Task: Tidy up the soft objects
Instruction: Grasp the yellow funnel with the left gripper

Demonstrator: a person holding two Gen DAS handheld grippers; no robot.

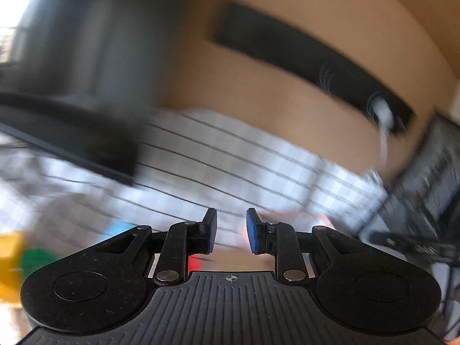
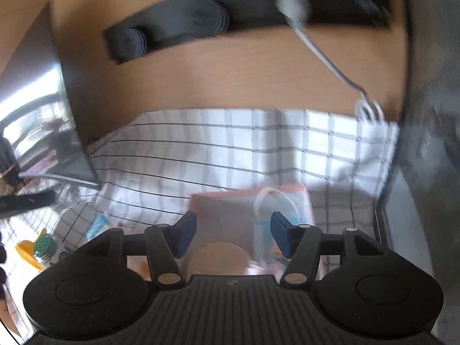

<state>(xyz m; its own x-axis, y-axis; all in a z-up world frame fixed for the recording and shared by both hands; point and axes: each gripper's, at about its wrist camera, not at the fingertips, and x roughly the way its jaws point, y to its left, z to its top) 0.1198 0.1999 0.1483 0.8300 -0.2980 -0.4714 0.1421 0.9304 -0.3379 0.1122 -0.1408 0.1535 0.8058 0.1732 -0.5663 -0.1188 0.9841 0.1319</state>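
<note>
Both views are motion-blurred. My right gripper (image 2: 233, 234) is open and empty, above a pink folded soft item (image 2: 224, 210) with a clear plastic bag and white loop handle (image 2: 273, 201) beside it, on a white checked cloth (image 2: 218, 149). My left gripper (image 1: 231, 231) is open with a narrow gap, empty, over the same checked cloth (image 1: 230, 166); a pale pink blurred item (image 1: 290, 221) lies just beyond its fingertips.
A wooden back panel holds a black power strip (image 2: 230, 14) with a white plug and cable (image 2: 293, 5). A dark monitor (image 2: 72, 109) stands at the left. Yellow and green objects (image 2: 37, 247) lie at the lower left. A dark keyboard-like object (image 1: 425, 172) is at the right.
</note>
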